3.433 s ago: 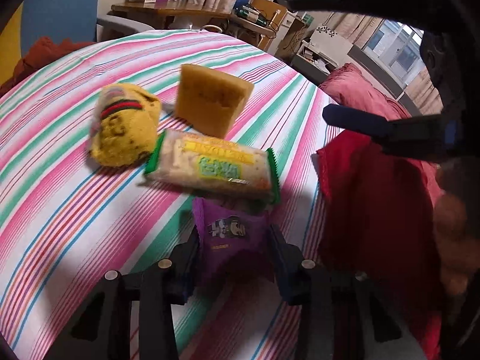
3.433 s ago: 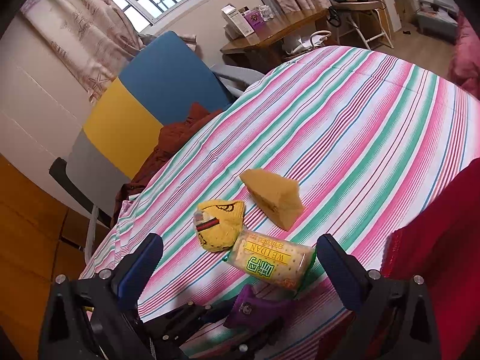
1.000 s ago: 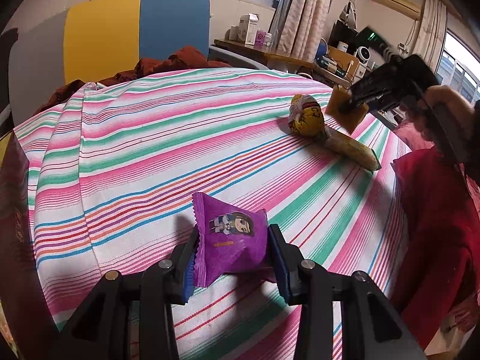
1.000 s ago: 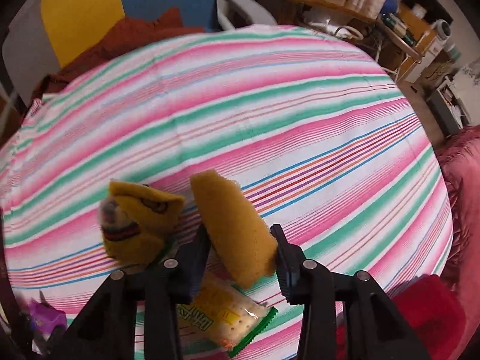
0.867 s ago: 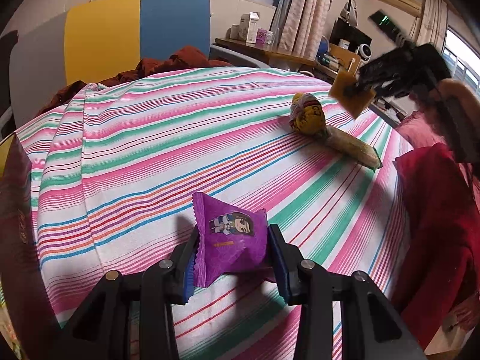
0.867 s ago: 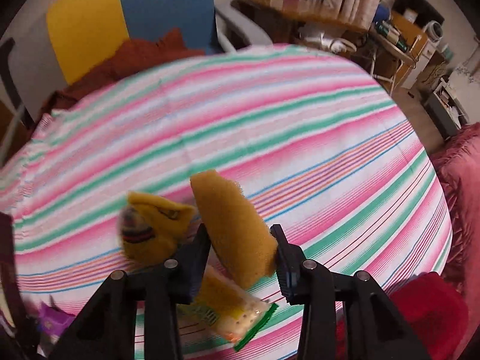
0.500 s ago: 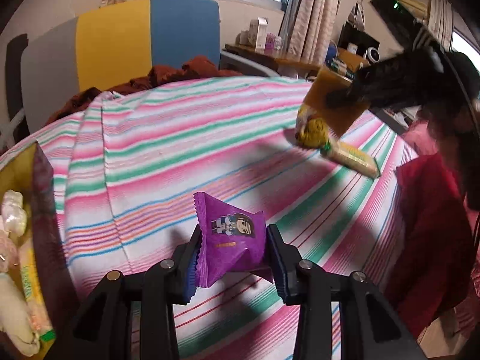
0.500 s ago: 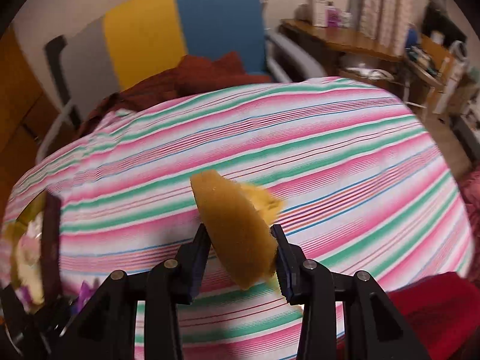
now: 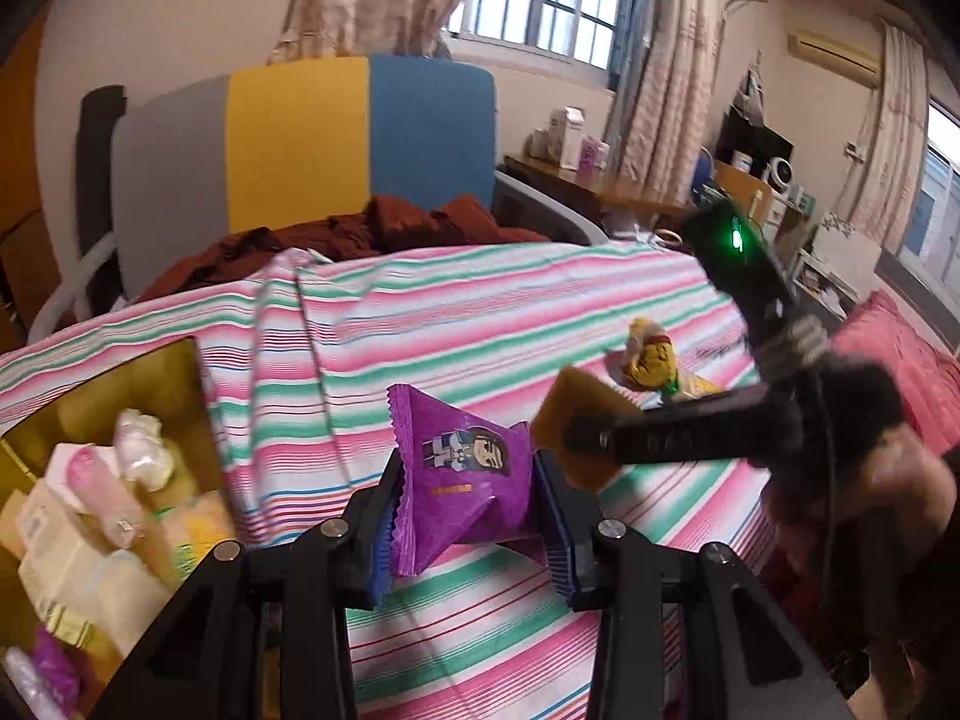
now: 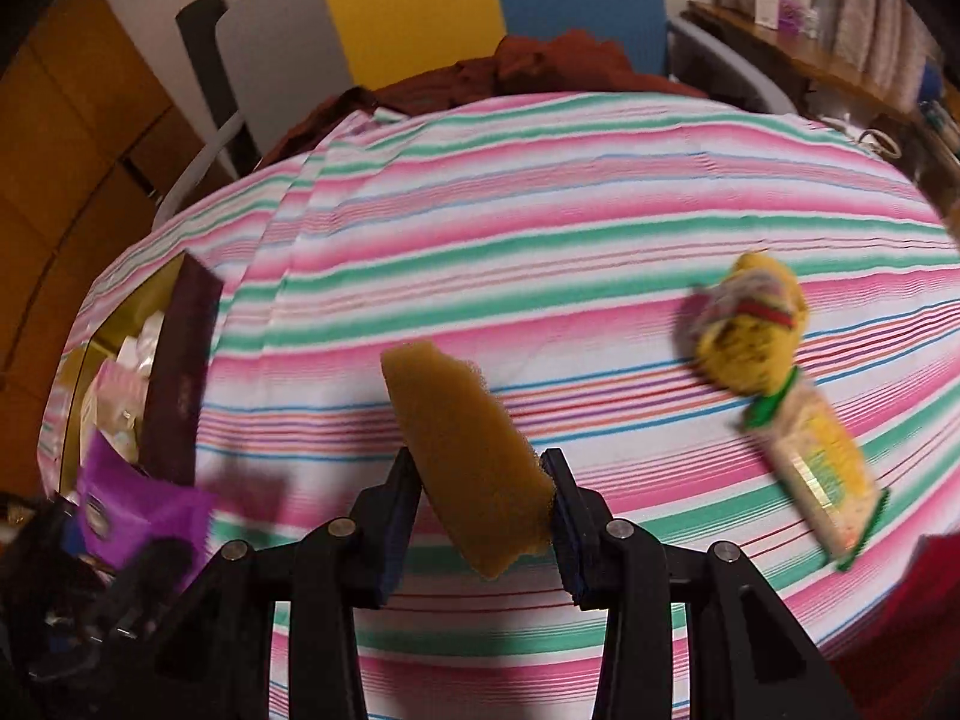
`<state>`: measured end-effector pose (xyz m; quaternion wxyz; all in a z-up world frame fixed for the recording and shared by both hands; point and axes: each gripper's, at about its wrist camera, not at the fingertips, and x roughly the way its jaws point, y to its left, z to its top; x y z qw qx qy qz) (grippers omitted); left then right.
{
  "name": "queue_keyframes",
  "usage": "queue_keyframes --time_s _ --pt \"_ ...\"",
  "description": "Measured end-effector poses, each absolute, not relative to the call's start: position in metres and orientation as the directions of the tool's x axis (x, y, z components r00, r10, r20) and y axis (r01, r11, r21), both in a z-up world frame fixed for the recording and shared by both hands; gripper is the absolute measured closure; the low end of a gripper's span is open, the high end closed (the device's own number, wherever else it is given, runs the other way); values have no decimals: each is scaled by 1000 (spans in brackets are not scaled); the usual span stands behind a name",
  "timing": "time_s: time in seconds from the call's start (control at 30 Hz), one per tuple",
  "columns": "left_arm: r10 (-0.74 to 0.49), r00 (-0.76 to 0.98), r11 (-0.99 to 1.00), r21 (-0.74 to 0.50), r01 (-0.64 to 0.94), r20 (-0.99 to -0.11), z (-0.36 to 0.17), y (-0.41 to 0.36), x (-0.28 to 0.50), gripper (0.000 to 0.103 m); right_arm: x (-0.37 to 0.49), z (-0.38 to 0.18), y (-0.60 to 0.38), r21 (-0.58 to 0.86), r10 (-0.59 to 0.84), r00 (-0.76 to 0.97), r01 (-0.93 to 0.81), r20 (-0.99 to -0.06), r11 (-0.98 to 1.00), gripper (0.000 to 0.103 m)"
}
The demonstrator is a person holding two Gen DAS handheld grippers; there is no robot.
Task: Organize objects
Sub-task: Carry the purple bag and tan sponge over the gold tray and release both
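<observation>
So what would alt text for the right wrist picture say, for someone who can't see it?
The right tongs pinch a yellow-brown sponge above a pink-and-green striped tablecloth. A yellow plush toy and a cracker packet lie to the right; a box of snacks sits at left.

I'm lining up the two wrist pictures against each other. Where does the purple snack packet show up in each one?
Left wrist view: the purple snack packet sits low and centre, clamped between the left hand-held gripper's fingers.
Right wrist view: the same packet is at the lower left edge, blurred, beside the open box.
Shared landmark: the open box of snacks, at the left of both views.
</observation>
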<state>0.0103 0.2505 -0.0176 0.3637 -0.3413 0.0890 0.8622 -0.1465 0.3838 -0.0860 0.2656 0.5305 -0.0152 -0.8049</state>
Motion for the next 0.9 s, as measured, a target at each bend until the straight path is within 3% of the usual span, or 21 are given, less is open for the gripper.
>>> queue_keyframes --time_s 0.43,0.9 --pt "501 -589 -806 -93 -585 -634 -1 195 2 63 -121 -95 346 346 -486 -246 448 -838 -824 62" --pt "404 -668 -895 -121 -429 -625 3 121 -17 63 -94 -44 276 400 -615 -223 586 -756 -704 62"
